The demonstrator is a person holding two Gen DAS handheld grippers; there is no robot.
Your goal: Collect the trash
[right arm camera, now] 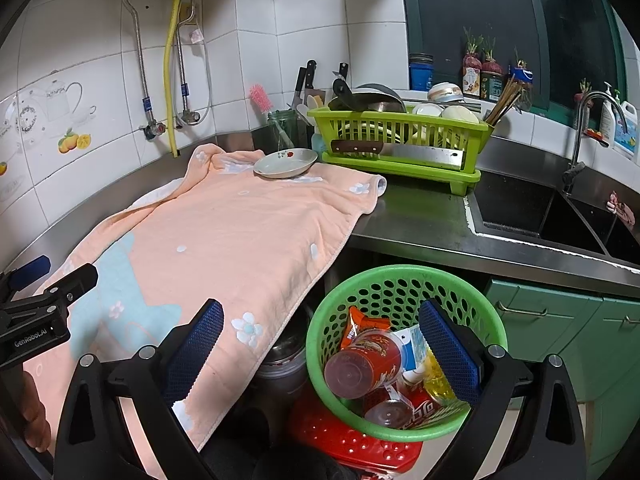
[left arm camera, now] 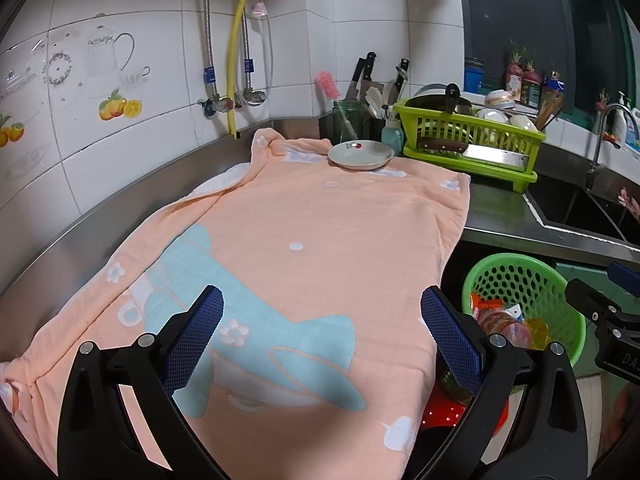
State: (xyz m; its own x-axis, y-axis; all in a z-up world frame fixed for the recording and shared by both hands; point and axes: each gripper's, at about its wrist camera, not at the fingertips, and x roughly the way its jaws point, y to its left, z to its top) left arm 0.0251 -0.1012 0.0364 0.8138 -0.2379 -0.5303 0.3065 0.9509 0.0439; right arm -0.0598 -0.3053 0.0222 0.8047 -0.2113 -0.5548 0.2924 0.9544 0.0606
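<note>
Right gripper (right arm camera: pixel 320 344) spread wide, nothing held, poised directly over green basket (right arm camera: pixel 472 300) on floor beside counter. Inside, just beyond the pads: red plastic cup (right arm camera: pixel 362 362) on its side, orange wrapper (right arm camera: pixel 360 326), cola can (right arm camera: pixel 420 404), second clear cup (right arm camera: pixel 388 412). Judged light, thin-walled, crushable, slick; best taken across the cup's body or by the basket rim. Left gripper (left arm camera: pixel 322 338) likewise wide open and empty, over peach towel (left arm camera: pixel 320 216). No trash seen there. Farther back: white plate (right arm camera: pixel 286 163), dish rack (right arm camera: pixel 400 136), sink (right arm camera: pixel 520 208).
</note>
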